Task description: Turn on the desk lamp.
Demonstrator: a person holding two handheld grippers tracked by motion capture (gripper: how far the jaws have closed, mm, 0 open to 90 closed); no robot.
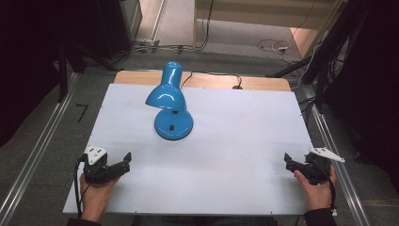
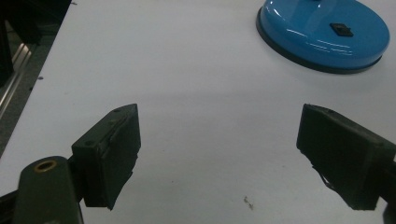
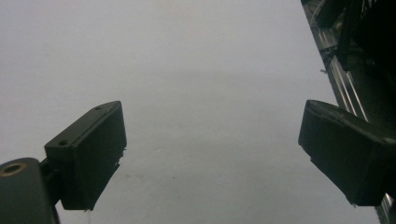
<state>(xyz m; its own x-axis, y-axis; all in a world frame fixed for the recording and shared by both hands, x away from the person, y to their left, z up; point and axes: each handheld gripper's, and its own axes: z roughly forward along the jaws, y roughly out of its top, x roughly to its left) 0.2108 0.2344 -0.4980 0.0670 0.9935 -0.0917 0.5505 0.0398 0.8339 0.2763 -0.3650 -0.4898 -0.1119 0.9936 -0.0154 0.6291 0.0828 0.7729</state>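
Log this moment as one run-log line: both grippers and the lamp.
left gripper: open, empty | right gripper: open, empty | blue desk lamp: upright, mid-table, untouched | white table: grippers at near corners

The lamp (image 1: 171, 108) stands on the worktop (image 1: 235, 141), ahead and to the right of the left gripper (image 1: 126, 161), well apart from it. It lies ahead and far left of the right gripper (image 1: 288, 161).

blue desk lamp (image 1: 170, 101): glossy, upright on round base with black switch; shade tilted down toward the near-left; located centre-left on the white table (image 1: 235, 141), rear half.
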